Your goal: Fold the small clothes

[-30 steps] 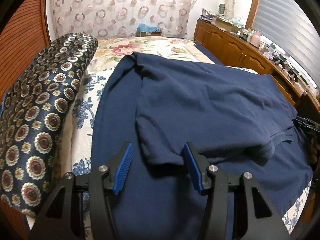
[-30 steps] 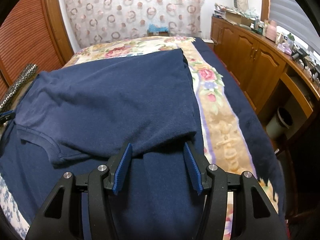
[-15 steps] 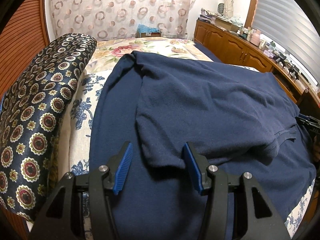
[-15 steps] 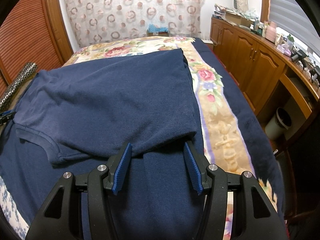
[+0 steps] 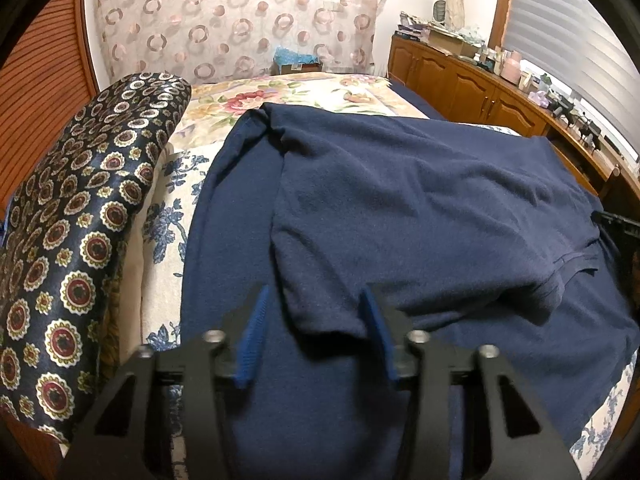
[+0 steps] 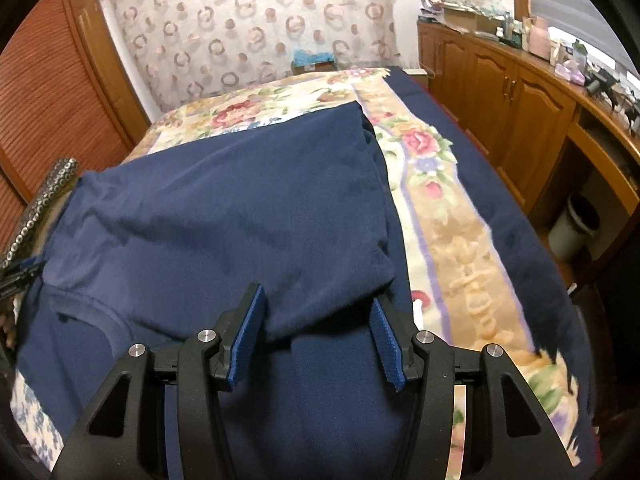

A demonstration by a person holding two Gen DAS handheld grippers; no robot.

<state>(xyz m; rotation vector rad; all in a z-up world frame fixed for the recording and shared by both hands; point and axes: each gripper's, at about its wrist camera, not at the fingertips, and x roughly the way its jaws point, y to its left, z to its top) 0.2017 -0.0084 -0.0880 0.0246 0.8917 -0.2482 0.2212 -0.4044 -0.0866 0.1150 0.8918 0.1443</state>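
Note:
A navy blue T-shirt (image 5: pixel 420 208) lies on a bed, its far part folded back over the near part; it also shows in the right wrist view (image 6: pixel 240 216). My left gripper (image 5: pixel 316 320) is open, its blue pads either side of the folded sleeve corner (image 5: pixel 320 312). My right gripper (image 6: pixel 316 320) is open, its pads either side of the other folded corner (image 6: pixel 320 304). The collar (image 6: pixel 88 312) lies at lower left in the right wrist view. Neither gripper pinches the cloth.
A floral bedspread (image 6: pixel 448 232) covers the bed. A dark patterned bolster (image 5: pixel 80 240) lies along its left side. Wooden cabinets (image 6: pixel 520 92) with clutter stand at right, a white bin (image 6: pixel 576 228) below. A wooden slatted door (image 6: pixel 52 92) and a circle-patterned curtain (image 5: pixel 240 20) are behind.
Both grippers have shifted slightly over the shirt and stay open around the folded corners. The shirt has hardly moved.

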